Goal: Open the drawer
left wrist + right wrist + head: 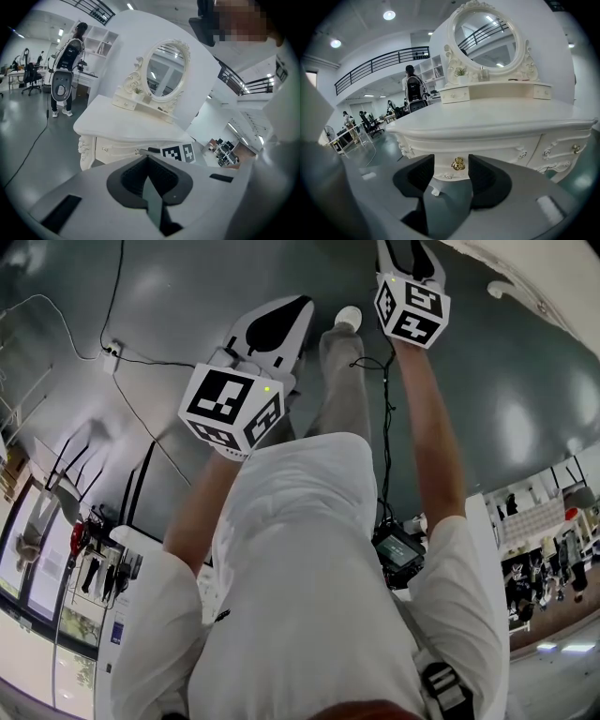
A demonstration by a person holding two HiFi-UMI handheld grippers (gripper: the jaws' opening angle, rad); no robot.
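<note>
Dark ribbed pads of the right hand-held gripper (pixel 451 164) stand wide apart. The small gold knob (pixel 458 163) sits in the gap, clear of both pads. Judged as aligned on the knob so that closing gives a pull point; contact not yet made.

Drawer (pixel 497 152): centre front under the top of the white counter (pixel 497 115), looks shut and flush.

Left hand-held gripper (pixel 148 164): jaws together, nothing between them, well apart from the counter. Likely kept out of the way; one knob needs one gripper.

Materials:
- Counter: glossy white finish, carved scroll trim, curved front.
- Knob: rounded, polished metal look, probably slippery; a square grip seems wise.
- Oval mirror (pixel 487 37) in an ornate white frame stands at the back.
</note>
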